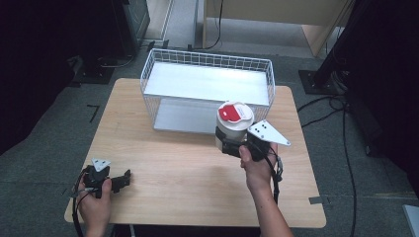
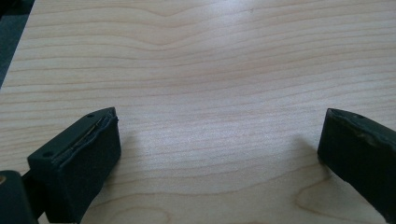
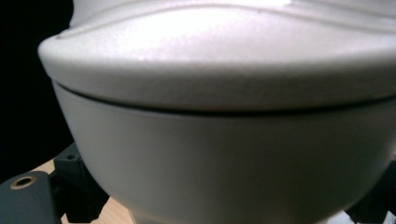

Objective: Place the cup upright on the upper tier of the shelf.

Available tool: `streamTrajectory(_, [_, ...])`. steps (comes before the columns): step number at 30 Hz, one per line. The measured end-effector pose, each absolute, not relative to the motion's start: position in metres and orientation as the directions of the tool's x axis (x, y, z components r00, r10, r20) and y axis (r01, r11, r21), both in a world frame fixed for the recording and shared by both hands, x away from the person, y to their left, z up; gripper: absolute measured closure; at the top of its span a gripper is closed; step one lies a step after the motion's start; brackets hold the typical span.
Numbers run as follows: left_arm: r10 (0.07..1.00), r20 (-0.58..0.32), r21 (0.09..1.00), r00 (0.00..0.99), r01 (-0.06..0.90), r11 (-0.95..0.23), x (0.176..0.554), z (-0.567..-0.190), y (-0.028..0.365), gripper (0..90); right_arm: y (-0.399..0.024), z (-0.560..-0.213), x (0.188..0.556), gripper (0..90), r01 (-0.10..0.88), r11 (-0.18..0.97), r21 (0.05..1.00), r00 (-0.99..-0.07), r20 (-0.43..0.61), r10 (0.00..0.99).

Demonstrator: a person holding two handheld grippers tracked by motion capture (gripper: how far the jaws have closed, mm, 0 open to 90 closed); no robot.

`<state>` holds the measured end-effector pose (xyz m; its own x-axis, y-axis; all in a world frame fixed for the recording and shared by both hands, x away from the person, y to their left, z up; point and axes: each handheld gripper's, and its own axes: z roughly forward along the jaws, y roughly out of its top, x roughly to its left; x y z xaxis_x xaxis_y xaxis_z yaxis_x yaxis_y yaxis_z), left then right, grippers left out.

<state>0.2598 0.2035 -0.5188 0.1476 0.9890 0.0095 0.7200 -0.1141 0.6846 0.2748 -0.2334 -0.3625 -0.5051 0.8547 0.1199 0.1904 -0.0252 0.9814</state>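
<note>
My right gripper (image 1: 232,143) is clamped on a white lidded cup (image 1: 233,126), jaws pressed on either side of its lower body. The cup has a red tab (image 1: 231,112) on its lid and is upright between my jaws, held above the wooden table (image 1: 188,173). In the right gripper view the cup's white wall (image 3: 224,158) and lid rim sit right up against the camera, with my black jaws at its lower left and lower right edges. A white wire basket (image 1: 207,86) stands just ahead of the right gripper, on the far half of the table; the cup is at its front edge. I can't tell whether cup and basket touch.

My left gripper (image 1: 123,180) is well apart from the right one, low at the table's near left corner, held in my left hand (image 1: 94,202). Its jaws are spread wide with only bare wood grain (image 2: 219,140) between them.
</note>
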Motion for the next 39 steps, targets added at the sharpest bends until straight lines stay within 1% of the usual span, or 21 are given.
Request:
streamTrajectory(9, [0.989,0.009,0.685,0.147,0.720,-0.114,0.260,-0.519,0.203,0.0,-0.232,-0.335,0.302,9.0,0.157,-0.038,0.987,-0.488,0.111,0.866])
streamTrajectory(14, [0.989,0.009,0.685,0.147,0.720,-0.113,0.260,-0.519,0.203,0.0,-0.230,-0.326,0.312,9.0,0.152,-0.042,0.988,-0.481,0.111,0.870])
streamTrajectory(16, [0.989,0.009,0.685,0.148,0.720,-0.114,0.260,-0.519,0.203,0.0,-0.227,-0.321,0.321,9.1,0.146,-0.036,0.989,-0.476,0.102,0.873])
streamTrajectory(24, [0.988,0.010,0.684,0.155,0.720,-0.119,0.260,-0.519,0.203,0.0,-0.217,-0.313,0.342,9.1,0.144,-0.031,0.989,-0.465,0.096,0.880])
streamTrajectory(28, [0.988,0.010,0.685,0.155,0.718,-0.120,0.260,-0.519,0.203,0.0,-0.211,-0.311,0.355,9.1,0.131,-0.010,0.991,-0.476,0.072,0.877])
streamTrajectory(39, [0.987,0.010,0.685,0.158,0.718,-0.122,0.260,-0.519,0.203,0.0,-0.200,-0.307,0.382,9.2,0.145,-0.017,0.989,-0.464,0.083,0.882])
